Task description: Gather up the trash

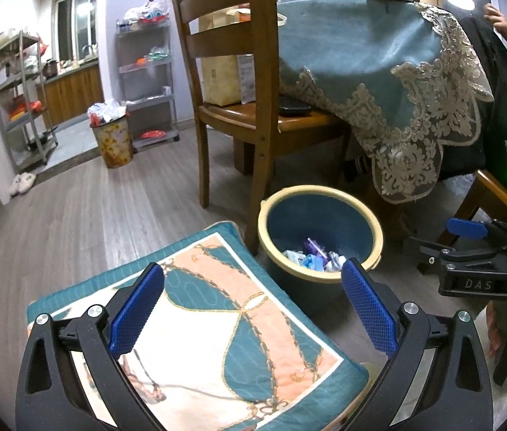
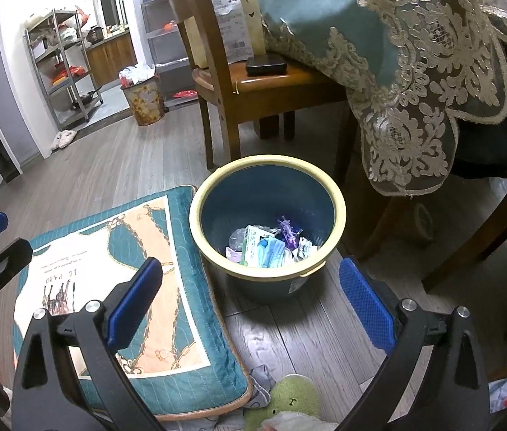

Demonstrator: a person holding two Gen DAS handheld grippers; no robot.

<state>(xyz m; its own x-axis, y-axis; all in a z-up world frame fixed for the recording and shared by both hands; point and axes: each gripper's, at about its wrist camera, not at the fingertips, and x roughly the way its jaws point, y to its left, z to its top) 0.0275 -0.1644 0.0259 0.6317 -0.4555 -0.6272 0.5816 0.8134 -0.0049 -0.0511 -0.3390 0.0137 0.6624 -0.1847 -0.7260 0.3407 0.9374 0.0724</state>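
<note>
A blue bin with a cream rim [image 1: 320,194] [image 2: 268,161] stands on the wood floor beside a chair leg. Several pieces of trash [image 1: 316,256] [image 2: 271,246] lie in its bottom: wrappers, a small box, a purple item. My left gripper [image 1: 253,305] is open and empty, above a patterned cushion [image 1: 217,323], left of the bin. My right gripper [image 2: 250,298] is open and empty, just in front of the bin. The right gripper also shows at the right edge of the left wrist view [image 1: 469,248].
A wooden chair [image 1: 239,107] and a table with a teal lace-edged cloth [image 1: 379,54] stand behind the bin. A second, full bin [image 1: 111,136] stands far left by metal shelves. A green plush toy [image 2: 285,406] lies near the cushion [image 2: 117,287].
</note>
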